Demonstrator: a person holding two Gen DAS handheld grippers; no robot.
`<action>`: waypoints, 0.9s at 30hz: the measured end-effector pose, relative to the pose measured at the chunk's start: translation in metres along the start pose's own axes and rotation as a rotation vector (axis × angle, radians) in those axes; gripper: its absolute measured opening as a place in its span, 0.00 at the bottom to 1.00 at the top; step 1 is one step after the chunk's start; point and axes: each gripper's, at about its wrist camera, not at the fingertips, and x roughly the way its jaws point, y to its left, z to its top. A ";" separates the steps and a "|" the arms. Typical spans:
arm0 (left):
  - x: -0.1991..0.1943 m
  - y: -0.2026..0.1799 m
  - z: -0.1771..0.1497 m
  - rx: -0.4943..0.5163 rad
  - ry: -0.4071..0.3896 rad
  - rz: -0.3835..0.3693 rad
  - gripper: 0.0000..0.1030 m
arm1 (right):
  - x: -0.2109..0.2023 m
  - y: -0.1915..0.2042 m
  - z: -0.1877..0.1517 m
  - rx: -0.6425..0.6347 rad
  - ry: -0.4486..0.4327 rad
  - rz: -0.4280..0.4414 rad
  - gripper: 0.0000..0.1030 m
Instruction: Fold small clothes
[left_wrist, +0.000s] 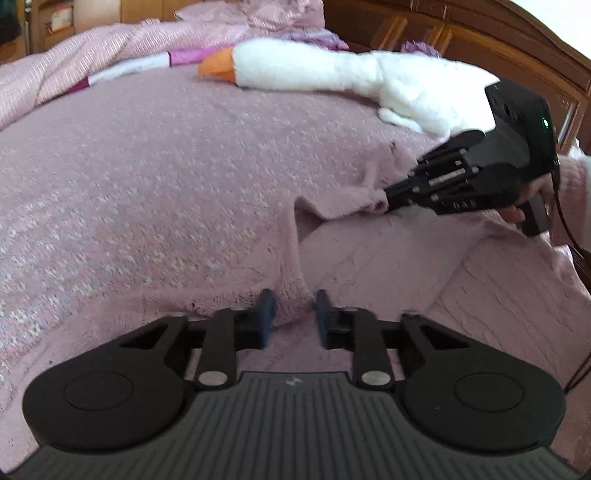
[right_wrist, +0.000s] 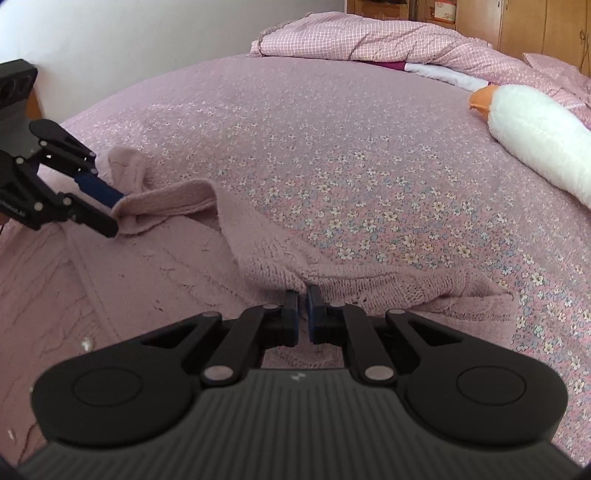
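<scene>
Item: pink knitted sweater (right_wrist: 266, 266), small, lying on the flowered bedspread (right_wrist: 332, 147) at the near side of the bed, one edge of it lifted off the rest of the garment.

Handling, as you may judge it: soft, light, limp knit. It will sag and stretch between your two holds, drape instead of keeping a crease, and cling slightly to the bedspread. Not fragile, though the open stitches could snag on a pad corner. Take it by the thicker ribbed edges, hem or cuff, well apart, so the span between the holds stays taut.

Holds at present: your left gripper (left_wrist: 295, 310) pinches a raised fold of the sweater's edge, the blue pads (left_wrist: 266, 314) kept apart only by the bunched knit. Your right gripper (right_wrist: 303, 306) is pressed nearly together on a thin edge of the sweater. Seen from the left wrist, it bites the knit at its tip.

Around the sweater: beyond it, further up the bedspread, a white plush goose (left_wrist: 351, 77) with an orange beak, well apart from the garment. Beyond the goose, a rumpled pink checked quilt (right_wrist: 351, 37). Behind the sweater's right-hand hold, a dark wooden headboard (left_wrist: 461, 33).
</scene>
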 end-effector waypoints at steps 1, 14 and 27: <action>0.000 0.002 0.003 0.005 -0.008 0.020 0.10 | -0.001 0.001 0.000 -0.007 -0.008 -0.003 0.08; 0.040 0.057 0.062 -0.239 -0.122 0.349 0.18 | 0.034 -0.031 0.034 0.277 -0.131 -0.221 0.11; 0.015 0.098 0.035 -0.198 0.080 0.222 0.57 | 0.031 0.011 0.070 0.311 -0.161 0.086 0.26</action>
